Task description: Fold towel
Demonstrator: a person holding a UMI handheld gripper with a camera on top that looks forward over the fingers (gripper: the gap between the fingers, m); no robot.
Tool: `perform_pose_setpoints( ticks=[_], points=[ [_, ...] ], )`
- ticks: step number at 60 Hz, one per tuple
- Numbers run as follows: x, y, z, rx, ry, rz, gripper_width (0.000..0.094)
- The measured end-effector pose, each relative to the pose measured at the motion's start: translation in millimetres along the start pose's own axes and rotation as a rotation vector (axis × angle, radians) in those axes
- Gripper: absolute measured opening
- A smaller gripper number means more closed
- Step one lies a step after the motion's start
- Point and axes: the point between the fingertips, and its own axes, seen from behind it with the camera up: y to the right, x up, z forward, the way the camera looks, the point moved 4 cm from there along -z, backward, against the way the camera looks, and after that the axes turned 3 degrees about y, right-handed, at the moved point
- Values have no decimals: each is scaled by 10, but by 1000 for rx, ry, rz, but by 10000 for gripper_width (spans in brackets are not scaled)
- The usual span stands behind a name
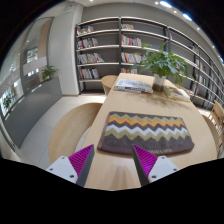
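A towel [146,131] with a zigzag pattern in grey, orange, green and white lies flat on a light wooden table [112,168], just ahead of my fingers. My gripper [113,160] is open and empty, held above the table short of the towel's near edge. The left finger's magenta pad [81,158] is over bare table. The right finger's pad [144,159] reaches the towel's near edge.
Beyond the towel on the table stand a potted green plant [164,64] and a stack of books or papers [134,86]. A round wooden table edge [62,125] lies left. Bookshelves [110,45] line the far wall. Chairs [178,95] stand at the table's far right.
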Motion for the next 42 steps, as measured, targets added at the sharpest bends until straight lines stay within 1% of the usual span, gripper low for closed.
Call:
perform_pose_setpoints(
  ticks=[6, 8, 14, 15, 16, 17, 18, 20, 22, 23, 24, 28, 31, 37, 39, 42],
  points=[
    [194, -98, 463, -4, -6, 8, 746],
    [288, -129, 690, -5, -9, 15, 733],
    [339, -151, 1023, -20, -38, 15, 688],
    [315, -145, 1059, -25, -51, 15, 667],
    [240, -116, 929, -27, -69, 13, 644],
    [279, -121, 1154, -36, -80, 8, 621],
    [276, -94, 1168, -49, -83, -3, 593],
    [285, -38, 1178, -78, -81, -21, 503],
    [277, -7, 1175, -95, -84, -29, 391],
    [274, 16, 1170, -100, -84, -30, 375],
    [269, 21, 1171, -105, -82, -31, 335],
    [261, 61, 1175, -127, -82, -28, 269],
    [271, 147, 1176, -167, -88, -55, 76],
    [272, 120, 1174, -143, -129, -62, 49],
    [313, 147, 1133, -118, -136, -44, 50],
    [453, 220, 1039, -102, -108, -2, 49]
  ],
)
